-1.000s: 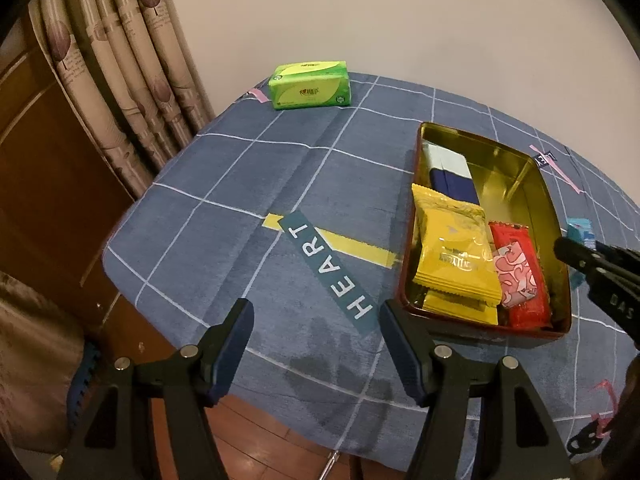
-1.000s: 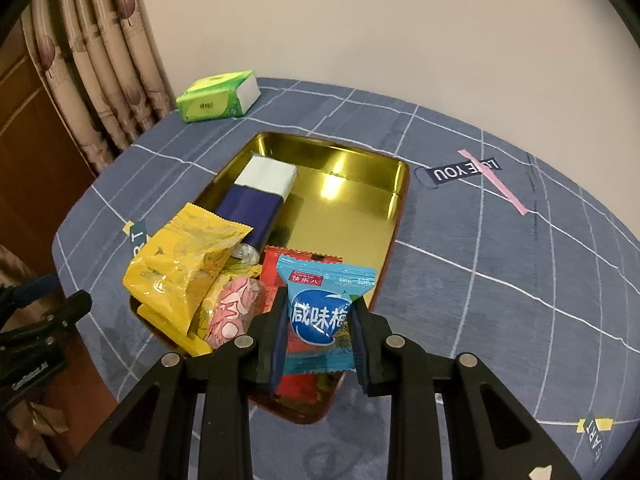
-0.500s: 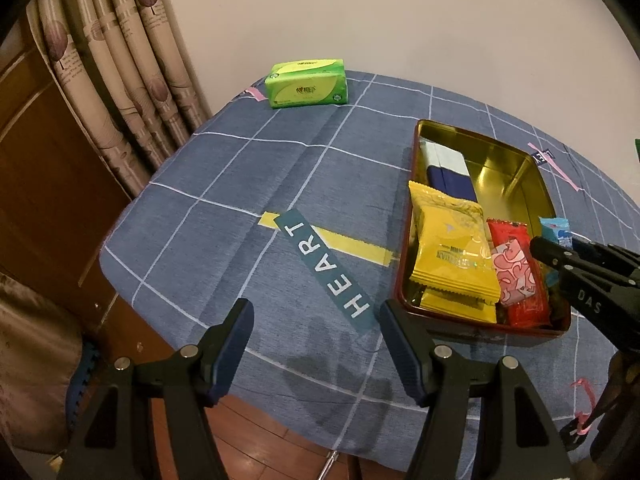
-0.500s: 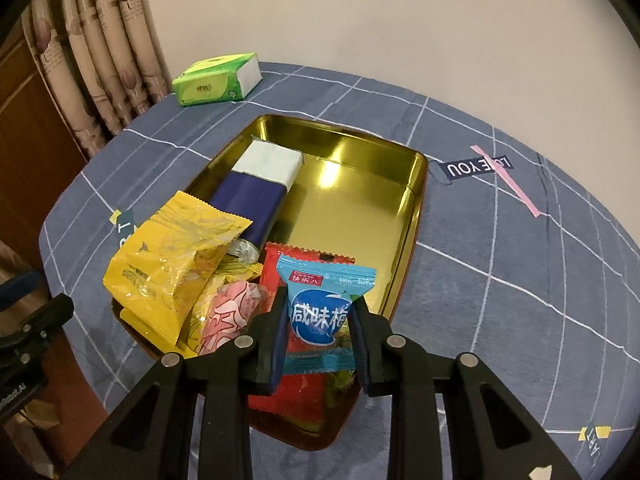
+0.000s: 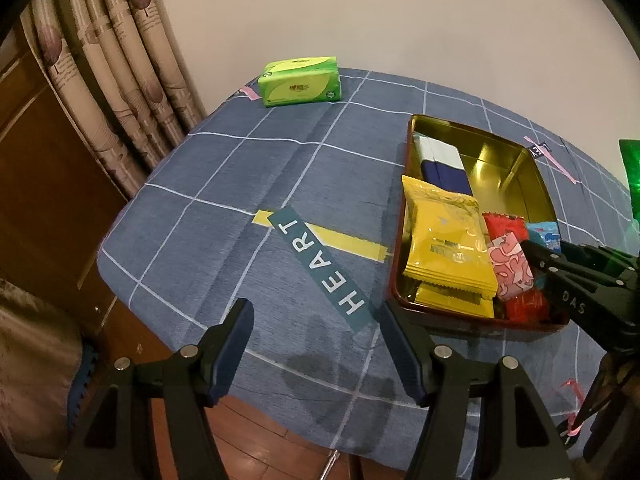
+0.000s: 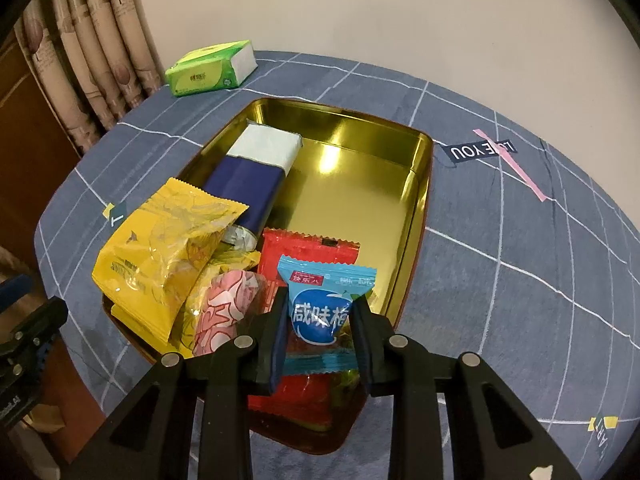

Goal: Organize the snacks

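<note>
The blue candy packet (image 6: 323, 312) is clamped between the pads of the right tongs (image 6: 320, 334), which hold it just above the near end of the golden tin tray (image 6: 416, 216). Directly under the packet lies a red snack packet (image 6: 304, 252), touching it or very close; I cannot tell which. To the left of the right tongs lie a pink patterned packet (image 6: 220, 312) and a yellow snack bag (image 6: 160, 252), stacked on other yellow bags. Farther ahead of the tongs, along the left wall of the tray, lies a dark blue and white pack (image 6: 256, 168). The far right part of the tray is bare metal.

The left tongs (image 5: 316, 344) stand apart and hold nothing, over the near edge of the desk (image 5: 224, 168), with the tray to their right. Far ahead of both tongs, a green tissue pack (image 5: 300, 82) rests near the curtain (image 5: 120, 80). The blue checked tablecloth shows a "HEART" label (image 5: 320, 266) just ahead of the left tongs.
</note>
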`<state>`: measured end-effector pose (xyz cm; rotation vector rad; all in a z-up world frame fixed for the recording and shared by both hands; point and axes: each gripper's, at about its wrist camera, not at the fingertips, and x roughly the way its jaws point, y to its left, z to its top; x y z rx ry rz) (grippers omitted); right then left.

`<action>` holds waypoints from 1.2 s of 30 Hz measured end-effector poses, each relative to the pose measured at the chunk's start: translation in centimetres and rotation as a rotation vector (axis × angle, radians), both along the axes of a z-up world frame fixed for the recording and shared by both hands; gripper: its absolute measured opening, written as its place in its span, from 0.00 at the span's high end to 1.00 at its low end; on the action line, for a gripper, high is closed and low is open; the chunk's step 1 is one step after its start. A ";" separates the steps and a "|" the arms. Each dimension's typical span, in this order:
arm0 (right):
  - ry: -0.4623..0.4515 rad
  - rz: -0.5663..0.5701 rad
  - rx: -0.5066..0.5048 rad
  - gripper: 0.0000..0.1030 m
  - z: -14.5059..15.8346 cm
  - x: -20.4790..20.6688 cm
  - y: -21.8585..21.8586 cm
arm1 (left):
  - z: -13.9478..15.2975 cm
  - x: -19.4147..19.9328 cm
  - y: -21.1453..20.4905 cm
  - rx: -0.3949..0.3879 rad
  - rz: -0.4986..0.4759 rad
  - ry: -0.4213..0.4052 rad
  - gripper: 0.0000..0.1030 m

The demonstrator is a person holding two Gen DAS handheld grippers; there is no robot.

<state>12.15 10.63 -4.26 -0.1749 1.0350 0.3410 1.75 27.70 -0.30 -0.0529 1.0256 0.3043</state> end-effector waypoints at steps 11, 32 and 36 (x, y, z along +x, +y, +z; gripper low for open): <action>-0.005 -0.017 0.012 0.58 0.4 -0.3 -0.2 | 0.0 0.0 -1.2 0.025 -0.049 0.006 0.35; -0.017 -0.102 0.011 0.04 2.3 -6.0 -3.1 | -0.5 -0.2 -2.7 0.069 -0.089 0.045 0.35; 0.023 -0.102 0.031 0.03 1.7 -6.5 -3.4 | -0.5 -0.4 -2.9 0.072 -0.092 0.049 0.35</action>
